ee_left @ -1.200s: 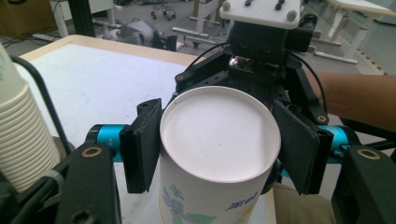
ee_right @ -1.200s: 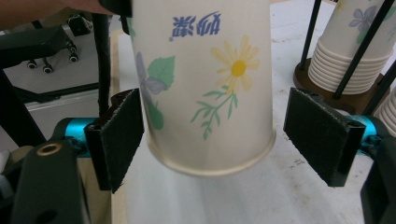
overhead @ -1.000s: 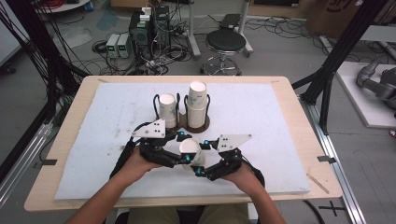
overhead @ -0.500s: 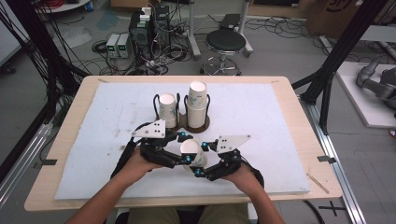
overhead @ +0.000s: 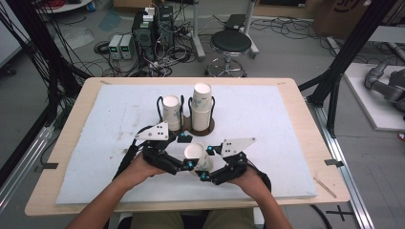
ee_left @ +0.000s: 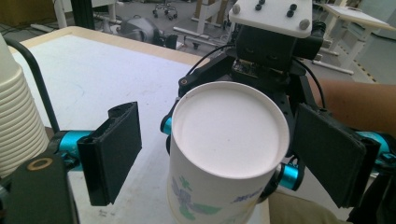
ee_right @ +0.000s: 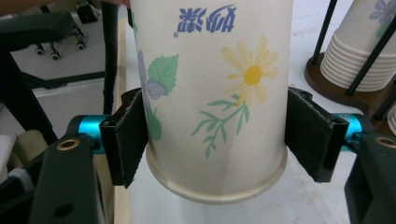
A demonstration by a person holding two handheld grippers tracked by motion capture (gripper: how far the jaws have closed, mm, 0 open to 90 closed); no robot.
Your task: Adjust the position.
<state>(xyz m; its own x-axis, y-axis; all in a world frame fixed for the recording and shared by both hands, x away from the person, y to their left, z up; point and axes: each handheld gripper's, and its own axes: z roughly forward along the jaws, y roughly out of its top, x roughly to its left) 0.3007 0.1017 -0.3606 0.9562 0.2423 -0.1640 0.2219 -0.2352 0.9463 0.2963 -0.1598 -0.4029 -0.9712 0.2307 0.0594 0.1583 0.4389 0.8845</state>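
Observation:
An upside-down white paper cup with a flower print hangs just above the white mat near the front edge. My right gripper is shut on it; in the right gripper view both pads press the cup just above its rim. My left gripper comes in from the left. Its jaws have just been opening and now stand wide on either side of the cup, and the left pad is clear of it.
Behind the grippers a round wooden holder with black wire posts carries two stacks of upside-down cups, the right stack taller. The white mat covers most of the wooden table. A stool and electronics stand beyond.
The left gripper's jaws have spread apart from the cup. Both hands and the cup have stayed in place.

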